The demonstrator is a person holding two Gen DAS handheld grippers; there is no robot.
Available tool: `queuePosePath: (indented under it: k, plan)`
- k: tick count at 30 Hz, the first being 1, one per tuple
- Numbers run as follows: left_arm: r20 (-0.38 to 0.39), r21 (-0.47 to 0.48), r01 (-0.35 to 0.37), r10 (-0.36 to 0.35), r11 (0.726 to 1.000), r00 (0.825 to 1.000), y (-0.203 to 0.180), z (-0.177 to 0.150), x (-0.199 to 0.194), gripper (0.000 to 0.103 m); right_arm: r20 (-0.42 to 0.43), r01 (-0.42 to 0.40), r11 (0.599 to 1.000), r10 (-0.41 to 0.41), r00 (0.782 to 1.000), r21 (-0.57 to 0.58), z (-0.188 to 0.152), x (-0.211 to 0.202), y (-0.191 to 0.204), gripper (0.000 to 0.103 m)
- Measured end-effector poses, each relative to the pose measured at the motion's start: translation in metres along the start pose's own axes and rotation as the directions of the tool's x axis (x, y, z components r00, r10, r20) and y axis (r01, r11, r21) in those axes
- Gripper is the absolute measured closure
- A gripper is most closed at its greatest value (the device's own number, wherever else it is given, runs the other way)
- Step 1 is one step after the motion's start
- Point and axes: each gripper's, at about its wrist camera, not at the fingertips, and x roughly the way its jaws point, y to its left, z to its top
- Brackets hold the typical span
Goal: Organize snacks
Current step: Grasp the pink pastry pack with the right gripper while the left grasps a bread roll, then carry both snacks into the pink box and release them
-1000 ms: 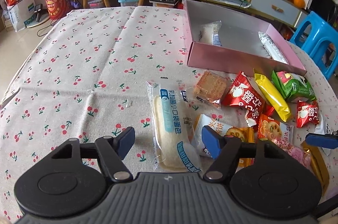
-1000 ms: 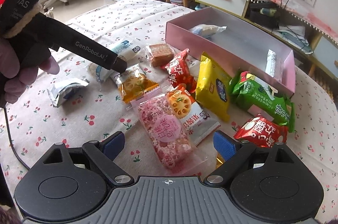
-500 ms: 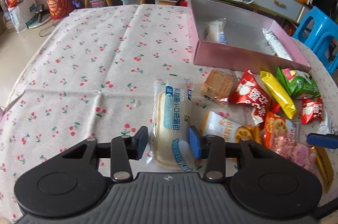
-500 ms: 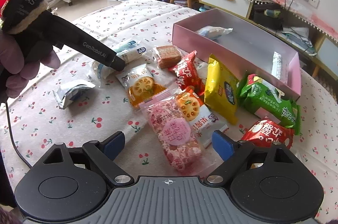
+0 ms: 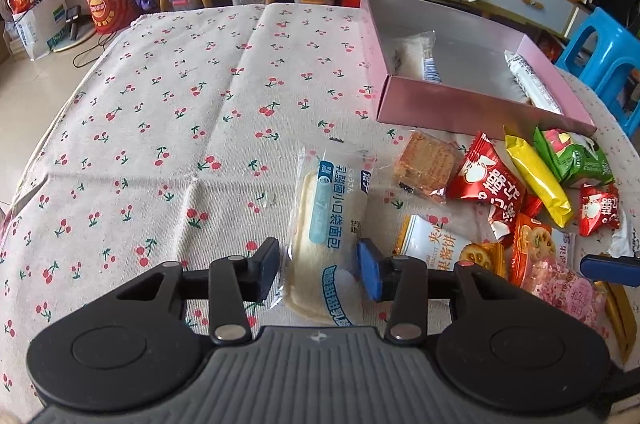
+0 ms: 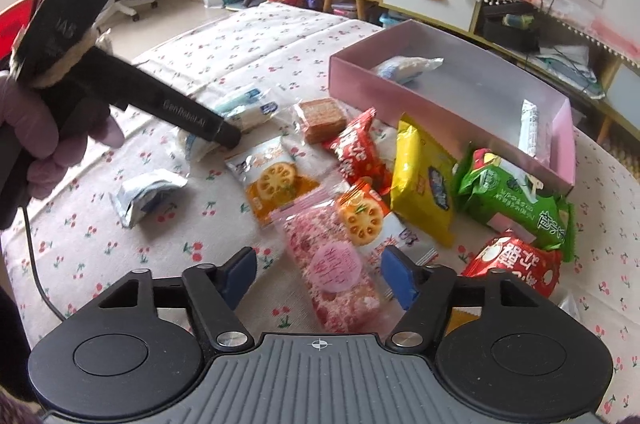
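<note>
A long white bread packet (image 5: pixel 328 216) with blue print lies on the cherry-print tablecloth. My left gripper (image 5: pixel 318 270) straddles its near end. Both blue pads touch the wrapper's sides, and the jaws are opening a little. The right wrist view shows the same bread packet (image 6: pixel 244 107) under the left gripper's black finger (image 6: pixel 192 115). My right gripper (image 6: pixel 318 278) is closing around a pink packet (image 6: pixel 336 264); its left pad stands clear of the wrapper. A pink box (image 5: pixel 460 103) at the back right holds two packets.
Beside the pink packet lie a yellow pack (image 6: pixel 420 175), a green pack (image 6: pixel 516 195), red packs (image 6: pixel 352 147), a brown biscuit (image 6: pixel 322 117) and lotus-print packs (image 6: pixel 276 183). A crumpled white wrapper (image 6: pixel 144 191) lies to the left. A blue stool (image 5: pixel 600 51) stands past the table.
The left jaws have closed in from wide apart onto the bread packet. The right jaws have narrowed around the pink packet.
</note>
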Motion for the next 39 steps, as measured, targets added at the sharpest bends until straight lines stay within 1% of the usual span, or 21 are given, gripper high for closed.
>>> queuePosePath:
  k: [5,6,7,9,10,12,14,16,17,20,21,23,24,25,26,29,32,33,35,39]
  plan:
    - [0.003,0.025,-0.018,0.018,1.000,1.000,-0.006,0.002,0.002,0.063,0.003,0.007,1.000,-0.007,1.000,-0.003,0.004,0.004,-0.004,0.043]
    - [0.001,0.029,-0.021,0.021,0.999,1.000,-0.007,0.003,0.003,0.063,-0.004,0.007,1.000,-0.007,1.000,-0.010,0.005,0.006,-0.004,0.047]
    - [-0.002,0.033,-0.023,0.024,0.999,1.000,-0.007,0.004,0.002,0.064,-0.011,0.010,1.000,-0.010,1.000,-0.016,0.005,0.008,-0.003,0.050]
    - [-0.008,0.031,-0.022,0.022,0.999,1.000,-0.006,0.005,0.002,0.068,-0.035,0.016,1.000,-0.016,0.999,-0.009,0.006,0.014,-0.003,0.056]
    - [-0.013,0.026,-0.016,0.016,1.000,1.000,-0.004,0.006,0.001,0.070,-0.045,0.019,1.000,-0.019,0.999,0.001,0.008,0.016,-0.004,0.057]
    - [-0.023,0.010,0.002,-0.002,1.000,1.000,0.000,0.007,0.001,0.073,-0.053,0.024,1.000,-0.024,0.998,0.007,0.010,0.017,-0.003,0.067]
    - [-0.032,-0.011,0.019,-0.019,1.000,0.999,0.003,0.008,0.001,0.075,-0.078,0.012,0.999,-0.009,0.997,0.041,0.014,0.017,-0.002,0.069]
    - [-0.042,-0.034,0.038,-0.039,0.999,0.998,0.007,0.009,0.000,0.077,-0.106,0.012,0.997,-0.004,0.994,0.074,0.018,0.017,-0.002,0.069]
    - [-0.047,-0.043,0.046,-0.048,0.998,0.998,0.007,0.010,0.000,0.077,-0.120,-0.002,0.996,0.013,0.993,0.094,0.019,0.017,-0.002,0.070]
    - [-0.062,-0.064,0.068,-0.072,0.996,0.996,0.011,0.011,-0.001,0.078,-0.141,-0.078,0.983,0.102,0.985,0.168,0.019,0.017,-0.004,0.070]
    - [-0.066,-0.065,0.072,-0.076,0.995,0.995,0.012,0.011,-0.001,0.078,-0.141,-0.091,0.981,0.116,0.983,0.174,0.019,0.016,-0.004,0.068]
    - [-0.067,-0.071,0.077,-0.082,0.995,0.994,0.013,0.011,0.000,0.077,-0.125,-0.089,0.984,0.109,0.986,0.157,0.018,0.015,-0.002,0.067]
    - [-0.068,-0.072,0.079,-0.084,0.994,0.994,0.013,0.012,0.000,0.077,-0.125,-0.086,0.986,0.104,0.987,0.141,0.018,0.016,-0.001,0.064]
    - [-0.067,-0.067,0.079,-0.084,0.995,0.994,0.013,0.012,0.001,0.077,-0.130,-0.083,0.987,0.101,0.986,0.136,0.018,0.017,0.000,0.064]
    - [-0.066,-0.060,0.074,-0.078,0.995,0.995,0.012,0.012,0.001,0.074,-0.138,-0.080,0.987,0.099,0.985,0.139,0.017,0.019,0.000,0.064]
    - [-0.062,-0.043,0.060,-0.063,0.997,0.996,0.008,0.012,0.002,0.073,-0.160,-0.068,0.989,0.090,0.983,0.135,0.015,0.019,0.002,0.064]
    - [-0.062,-0.041,0.053,-0.056,0.998,0.997,0.007,0.014,0.003,0.073,-0.170,-0.061,0.993,0.078,0.982,0.104,0.011,0.018,0.006,0.064]
    - [-0.064,-0.042,0.051,-0.053,0.998,0.997,0.007,0.014,0.003,0.073,-0.169,-0.057,0.994,0.072,0.983,0.094,0.010,0.018,0.007,0.066]
    - [-0.067,-0.043,0.044,-0.047,0.998,0.997,0.008,0.016,0.003,0.077,-0.167,-0.050,0.995,0.064,0.984,0.086,0.010,0.017,0.008,0.071]
    - [-0.067,-0.070,0.054,-0.059,0.996,0.996,0.013,0.017,0.000,0.081,-0.155,-0.054,0.991,0.073,0.985,0.122,0.014,0.015,0.006,0.072]
